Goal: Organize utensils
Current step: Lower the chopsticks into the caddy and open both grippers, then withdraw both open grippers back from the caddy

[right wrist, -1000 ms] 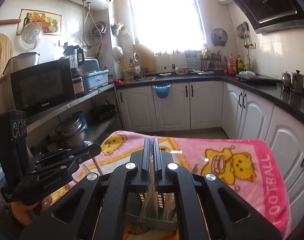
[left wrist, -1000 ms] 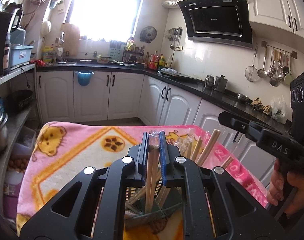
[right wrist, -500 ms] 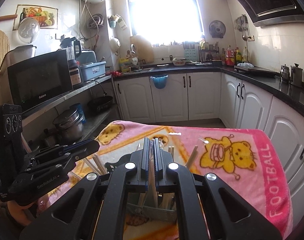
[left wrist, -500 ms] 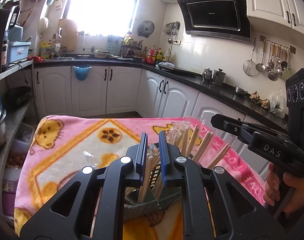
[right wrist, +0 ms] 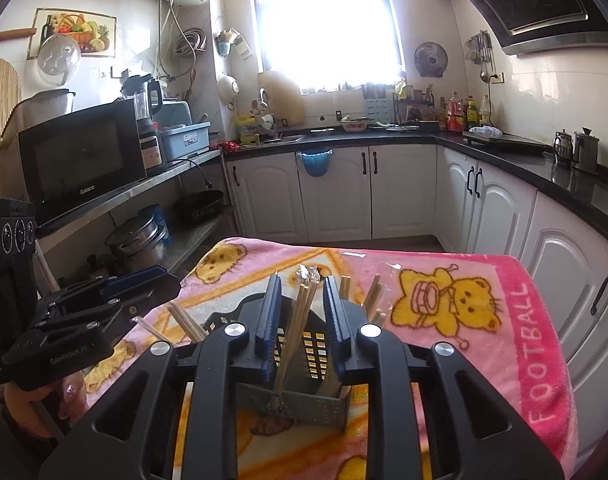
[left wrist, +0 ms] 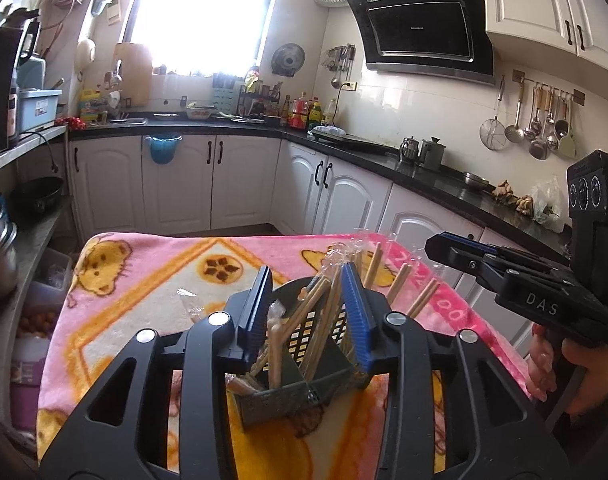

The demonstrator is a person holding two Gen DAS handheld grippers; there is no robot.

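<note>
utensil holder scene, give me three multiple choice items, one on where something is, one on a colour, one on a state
1. Where does the utensil holder stand?
A. on the pink blanket
B. on the black countertop
C. inside the sink

2. What colour are the pads on the left hand-held gripper?
A. red
B. blue
C. white

3. How does the right hand-held gripper stand to the wrapped chopsticks?
A. clamped shut on them
B. open, the chopsticks standing loose between its pads
C. far off to the side of the holder

Key: 1 A, the pink blanket shows all round the holder's base. 2 B, both pads are blue. 3 B, gaps show on both sides of the chopsticks; its jaws have just been opening.
</note>
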